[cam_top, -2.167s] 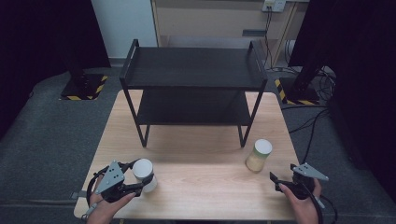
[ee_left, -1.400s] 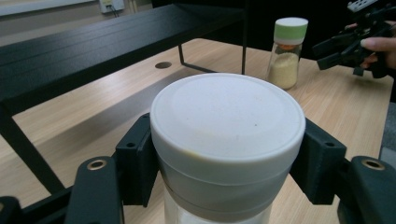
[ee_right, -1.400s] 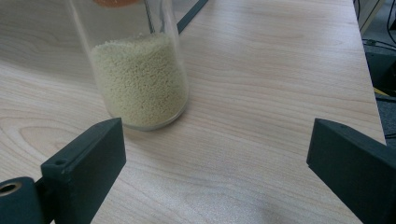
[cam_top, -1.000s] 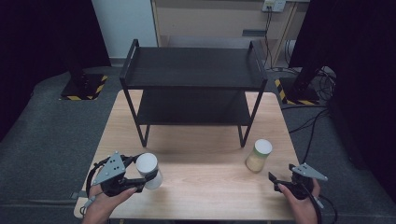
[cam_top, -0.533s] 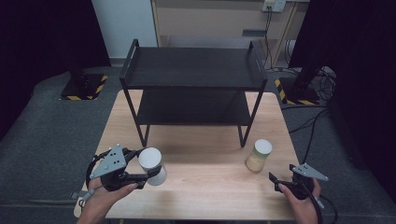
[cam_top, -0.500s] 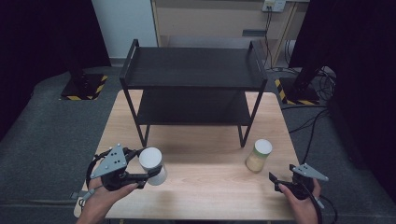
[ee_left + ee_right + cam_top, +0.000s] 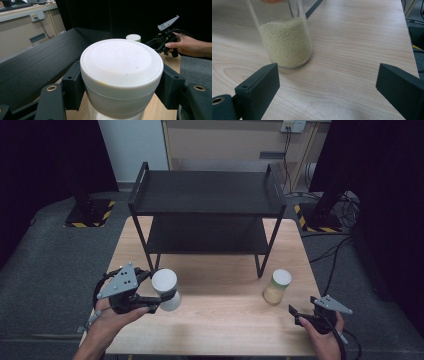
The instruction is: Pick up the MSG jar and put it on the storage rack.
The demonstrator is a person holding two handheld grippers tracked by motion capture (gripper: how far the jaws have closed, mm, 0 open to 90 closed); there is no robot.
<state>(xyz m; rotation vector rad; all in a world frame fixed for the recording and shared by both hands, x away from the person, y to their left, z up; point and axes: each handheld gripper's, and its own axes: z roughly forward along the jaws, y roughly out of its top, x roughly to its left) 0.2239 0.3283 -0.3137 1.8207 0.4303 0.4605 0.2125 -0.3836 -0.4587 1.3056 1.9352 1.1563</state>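
My left gripper (image 7: 157, 301) is shut on a white-lidded jar (image 7: 165, 289) and holds it lifted off the table near the front left. In the left gripper view the jar's white lid (image 7: 121, 65) sits clamped between both black jaws. A second jar (image 7: 277, 286) with a white lid and pale yellow grains stands on the table at the right. My right gripper (image 7: 300, 316) rests open near the front right corner, a little short of that jar. In the right gripper view the grain jar (image 7: 284, 37) stands ahead, left of the gap between the wide-apart jaws.
A black two-tier metal shelf (image 7: 207, 195) stands at the back of the wooden table (image 7: 225, 320). Grey carpet surrounds the table, with cables on the floor at the right (image 7: 345, 250).
My left gripper has risen with the white-lidded jar and shifted slightly right and forward. The right gripper and the grain jar have stayed where they were.
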